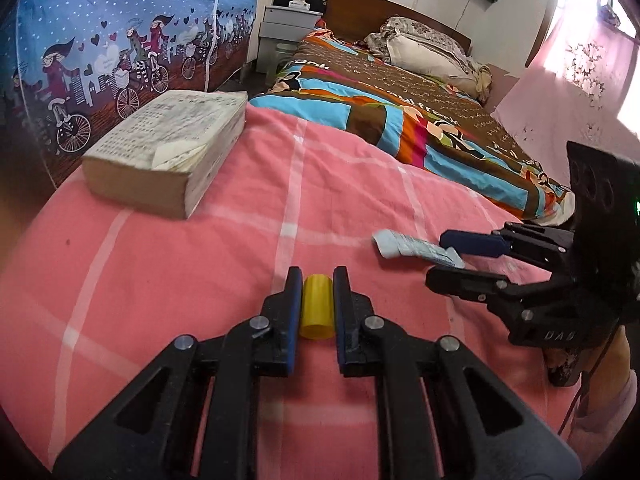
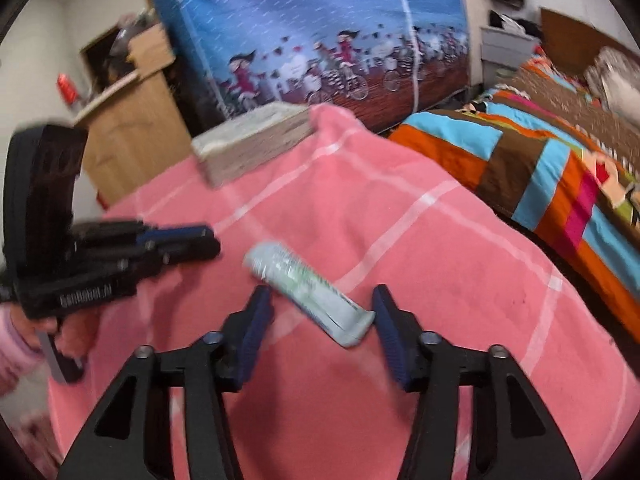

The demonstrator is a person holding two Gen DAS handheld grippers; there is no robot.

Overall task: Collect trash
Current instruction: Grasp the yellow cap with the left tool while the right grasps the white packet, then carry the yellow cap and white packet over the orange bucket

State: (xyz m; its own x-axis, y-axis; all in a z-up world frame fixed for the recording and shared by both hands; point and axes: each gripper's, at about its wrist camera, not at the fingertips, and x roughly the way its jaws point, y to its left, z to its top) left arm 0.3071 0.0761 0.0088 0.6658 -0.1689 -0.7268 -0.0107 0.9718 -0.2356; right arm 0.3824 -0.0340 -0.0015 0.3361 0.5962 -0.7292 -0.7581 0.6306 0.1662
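Observation:
A short yellow plastic cylinder (image 1: 317, 307) sits between the blue pads of my left gripper (image 1: 317, 280), which is shut on it just above the pink checked blanket (image 1: 180, 280). A flattened pale blue-green tube (image 2: 300, 280) lies slantwise on the blanket. My right gripper (image 2: 320, 300) is open around the tube's near end. Its right pad is at the tube, and a gap shows on the left side. From the left wrist view, the right gripper (image 1: 440, 254) reaches in from the right over the tube (image 1: 404, 244). The left gripper (image 2: 212, 240) appears at the left of the right wrist view.
A thick worn book (image 1: 172, 148) lies at the blanket's far left corner. A colourful patchwork quilt (image 1: 400, 100) covers the bed beyond, with pillows at the head. A blue cartoon-print cloth (image 1: 120, 20) hangs on the left and a wooden cabinet (image 2: 132, 132) stands beside it. A pink-sleeved hand holds the left gripper.

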